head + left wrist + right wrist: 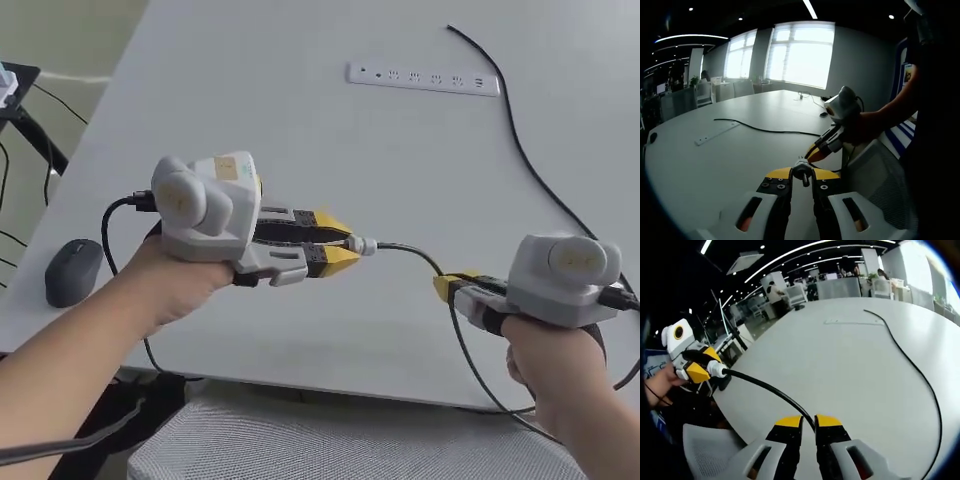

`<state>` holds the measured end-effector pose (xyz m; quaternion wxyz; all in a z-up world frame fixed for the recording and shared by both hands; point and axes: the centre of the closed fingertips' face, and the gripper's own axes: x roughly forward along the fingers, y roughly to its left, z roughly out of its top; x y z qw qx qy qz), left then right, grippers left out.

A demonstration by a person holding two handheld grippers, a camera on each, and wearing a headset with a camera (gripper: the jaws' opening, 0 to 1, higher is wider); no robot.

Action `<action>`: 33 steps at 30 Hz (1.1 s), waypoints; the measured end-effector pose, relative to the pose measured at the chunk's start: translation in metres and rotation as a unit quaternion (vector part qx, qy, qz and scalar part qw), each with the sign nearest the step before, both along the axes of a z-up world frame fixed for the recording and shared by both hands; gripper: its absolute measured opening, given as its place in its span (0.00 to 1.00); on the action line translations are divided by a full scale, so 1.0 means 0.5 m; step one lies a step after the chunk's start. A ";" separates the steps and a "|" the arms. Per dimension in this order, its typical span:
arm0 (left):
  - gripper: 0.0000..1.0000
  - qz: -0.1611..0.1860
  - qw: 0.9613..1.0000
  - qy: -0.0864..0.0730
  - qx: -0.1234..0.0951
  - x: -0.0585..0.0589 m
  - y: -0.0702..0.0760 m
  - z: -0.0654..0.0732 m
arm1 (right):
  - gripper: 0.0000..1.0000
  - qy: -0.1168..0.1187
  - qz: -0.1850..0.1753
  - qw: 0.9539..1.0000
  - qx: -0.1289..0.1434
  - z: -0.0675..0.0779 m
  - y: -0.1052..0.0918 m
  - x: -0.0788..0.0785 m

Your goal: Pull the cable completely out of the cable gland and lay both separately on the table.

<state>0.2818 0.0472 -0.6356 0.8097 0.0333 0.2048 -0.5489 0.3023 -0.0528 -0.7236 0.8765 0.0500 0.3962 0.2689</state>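
A small white cable gland (361, 245) sticks out from the yellow tips of my left gripper (348, 250), which is shut on it; it shows up close as a grey-white round nut (801, 169) and from the other side as a white stub (716, 370). A black cable (408, 249) runs from the gland to my right gripper (446, 287), which is shut on it. In the right gripper view the cable (767, 388) passes between the yellow jaw tips of that gripper (809, 424). Both grippers hover above the table's near edge.
A white power strip (423, 79) lies at the far side of the white table (250, 110), with a long black cord (530, 165) trailing along the right. A dark mouse (72, 270) sits at the left edge. A mesh chair (330, 445) stands below.
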 end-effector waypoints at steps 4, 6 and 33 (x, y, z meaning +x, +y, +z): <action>0.15 0.000 1.000 0.000 0.002 0.000 -0.002 -0.005 | 0.11 -0.022 0.020 1.000 0.004 0.026 0.016 -0.004; 0.15 0.000 1.000 0.001 0.002 0.000 -0.003 -0.007 | 0.13 -0.039 0.041 0.998 -0.006 0.039 0.024 -0.005; 0.15 0.004 1.000 0.010 -0.001 -0.001 -0.005 -0.007 | 0.11 -0.237 0.331 0.900 -0.156 0.078 0.177 -0.026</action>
